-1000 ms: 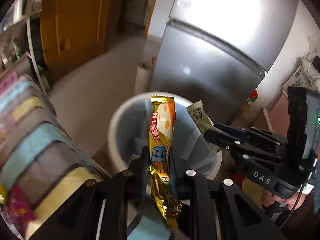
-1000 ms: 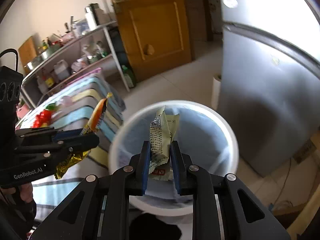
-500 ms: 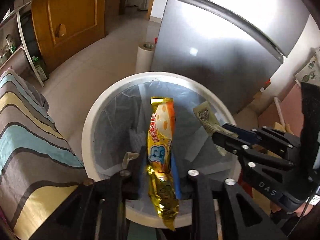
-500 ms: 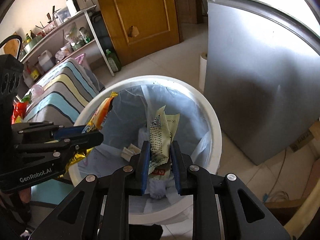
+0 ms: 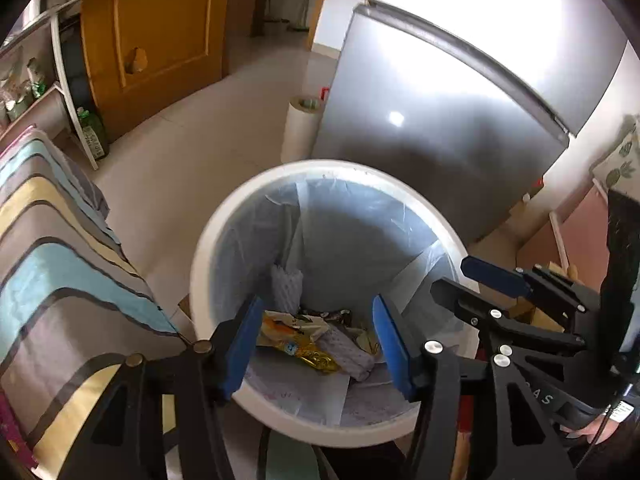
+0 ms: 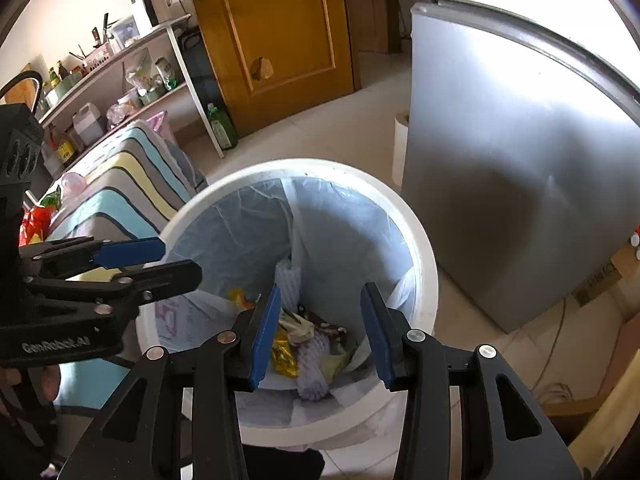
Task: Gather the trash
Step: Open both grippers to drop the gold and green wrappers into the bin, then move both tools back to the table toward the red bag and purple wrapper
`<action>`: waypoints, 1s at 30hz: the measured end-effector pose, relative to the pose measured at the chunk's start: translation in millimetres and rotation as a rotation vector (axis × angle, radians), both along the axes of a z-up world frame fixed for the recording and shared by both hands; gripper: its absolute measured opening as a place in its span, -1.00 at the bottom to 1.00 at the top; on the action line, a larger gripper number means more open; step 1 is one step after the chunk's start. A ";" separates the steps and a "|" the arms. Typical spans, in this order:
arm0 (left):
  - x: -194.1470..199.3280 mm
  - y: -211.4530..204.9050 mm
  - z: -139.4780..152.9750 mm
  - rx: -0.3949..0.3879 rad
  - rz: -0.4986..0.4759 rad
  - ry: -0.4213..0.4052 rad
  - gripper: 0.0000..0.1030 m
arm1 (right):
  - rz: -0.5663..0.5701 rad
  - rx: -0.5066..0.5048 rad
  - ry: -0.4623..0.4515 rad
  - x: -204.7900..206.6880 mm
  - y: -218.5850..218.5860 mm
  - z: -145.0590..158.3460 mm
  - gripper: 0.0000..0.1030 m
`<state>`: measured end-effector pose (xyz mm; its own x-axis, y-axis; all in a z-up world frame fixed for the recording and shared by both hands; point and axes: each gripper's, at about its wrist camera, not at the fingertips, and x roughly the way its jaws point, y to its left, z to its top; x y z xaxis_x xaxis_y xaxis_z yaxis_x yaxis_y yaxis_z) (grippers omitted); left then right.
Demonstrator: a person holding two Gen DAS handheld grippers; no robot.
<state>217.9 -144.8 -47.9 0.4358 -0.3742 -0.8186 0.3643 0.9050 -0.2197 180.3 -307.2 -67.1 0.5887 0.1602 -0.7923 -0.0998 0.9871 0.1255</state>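
Two grippers hang over the white bin (image 5: pixel 208 240), the left gripper (image 5: pixel 316 340) and right gripper (image 6: pixel 320 328) both with jaws opening and nothing between them. We see the gold wrapper (image 5: pixel 308 354) lying among the litter at the bin's bottom. We judge such wrappers light, crinkly and slippery, best pinched at a crimped end. Only the right wrist view shows the shelf (image 6: pixel 120 60) and red packets (image 6: pixel 34 220) on the striped cloth (image 6: pixel 132 176).

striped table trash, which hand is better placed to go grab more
Left, probably. The left gripper, jaws opening and empty, sits next to the striped cloth; the right gripper is on the fridge side.
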 end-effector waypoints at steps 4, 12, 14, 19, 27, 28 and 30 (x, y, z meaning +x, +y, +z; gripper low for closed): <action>-9.3 17.3 13.8 -0.016 0.030 -0.033 0.20 | 0.005 0.008 -0.028 -6.6 8.1 11.0 -0.17; -33.1 63.7 39.5 -0.029 0.108 -0.107 0.24 | 0.059 0.025 -0.108 -22.7 38.9 41.7 -0.17; -39.1 78.3 44.5 -0.043 0.132 -0.120 0.25 | 0.082 0.032 -0.124 -25.2 49.5 46.9 -0.17; -53.6 115.7 55.0 -0.049 0.201 -0.155 0.26 | 0.136 0.049 -0.149 -29.3 79.2 55.9 -0.17; -73.1 176.7 60.3 -0.047 0.317 -0.187 0.30 | 0.248 0.070 -0.164 -32.9 136.5 60.2 -0.16; -74.9 185.3 59.7 -0.048 0.334 -0.184 0.30 | 0.263 0.071 -0.163 -33.1 144.2 60.1 -0.16; -78.9 200.2 58.6 -0.048 0.360 -0.187 0.30 | 0.285 0.075 -0.161 -33.9 156.4 59.8 -0.16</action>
<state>139.0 55.4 10.8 0.6857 -0.2059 -0.6981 0.0633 0.9724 -0.2247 146.4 -150.8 -7.3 0.6285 0.3909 -0.6724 -0.3948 0.9052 0.1572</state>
